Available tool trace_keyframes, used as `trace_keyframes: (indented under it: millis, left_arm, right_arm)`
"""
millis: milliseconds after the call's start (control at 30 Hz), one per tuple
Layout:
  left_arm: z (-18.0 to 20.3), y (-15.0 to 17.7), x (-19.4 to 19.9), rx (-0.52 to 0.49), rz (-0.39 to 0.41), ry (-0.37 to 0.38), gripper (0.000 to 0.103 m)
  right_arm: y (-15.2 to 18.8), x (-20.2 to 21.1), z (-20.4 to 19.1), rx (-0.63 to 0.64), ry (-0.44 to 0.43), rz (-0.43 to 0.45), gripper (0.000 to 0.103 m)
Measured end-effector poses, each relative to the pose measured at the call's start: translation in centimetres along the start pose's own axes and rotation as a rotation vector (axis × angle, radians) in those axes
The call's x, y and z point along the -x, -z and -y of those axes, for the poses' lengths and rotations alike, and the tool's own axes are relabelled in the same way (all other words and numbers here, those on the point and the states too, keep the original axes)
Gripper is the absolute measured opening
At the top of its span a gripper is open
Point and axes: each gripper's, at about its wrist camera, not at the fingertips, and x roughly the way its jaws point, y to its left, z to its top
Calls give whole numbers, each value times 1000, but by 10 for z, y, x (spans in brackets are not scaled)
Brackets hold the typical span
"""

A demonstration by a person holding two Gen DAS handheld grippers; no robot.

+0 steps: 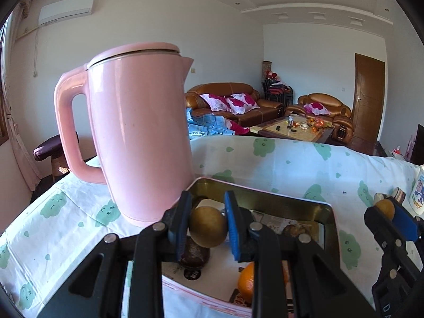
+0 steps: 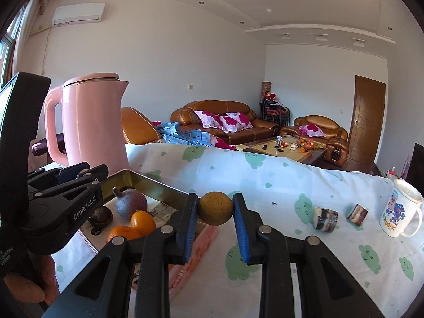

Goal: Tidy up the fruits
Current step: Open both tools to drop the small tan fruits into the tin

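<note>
My left gripper (image 1: 208, 212) is shut on a round brown fruit (image 1: 208, 226), held just above an open tin box (image 1: 265, 198) with golden inner walls. Under it in the box lie a dark fruit (image 1: 194, 254) and an orange (image 1: 246, 282). My right gripper (image 2: 216, 201) is shut on a second round brown fruit (image 2: 216, 208), over the box's near right edge (image 2: 159, 185). The right wrist view shows a purple fruit (image 2: 131, 204), two oranges (image 2: 143, 221) and a dark fruit (image 2: 100, 217) inside. The left gripper (image 2: 92, 169) reaches over the box's left side.
A tall pink kettle (image 1: 137, 132) stands on the table just behind the box on its left. On the white, green-patterned tablecloth (image 2: 265, 180) to the right are two small striped cups (image 2: 326, 218) and a white cartoon mug (image 2: 400, 209). Sofas and a coffee table stand beyond.
</note>
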Motion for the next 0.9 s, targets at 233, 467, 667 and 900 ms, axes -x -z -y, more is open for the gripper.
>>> trace_keyframes:
  millis: [233, 467, 667, 900]
  left_arm:
    - [-16, 0, -15, 15, -41, -43, 27]
    - [-19, 6, -36, 3, -133, -101, 27]
    - [-15, 11, -43, -19, -168, -122, 27]
    - [-14, 12, -45, -27, -182, -110, 27]
  right_arm:
    - [-10, -31, -23, -14, -48, -25, 29]
    - [-15, -62, -28, -46, -81, -110, 29]
    - [-12, -86, -34, -26, -118, -230, 29]
    - [-9, -88, -36, -20, -155, -253, 29]
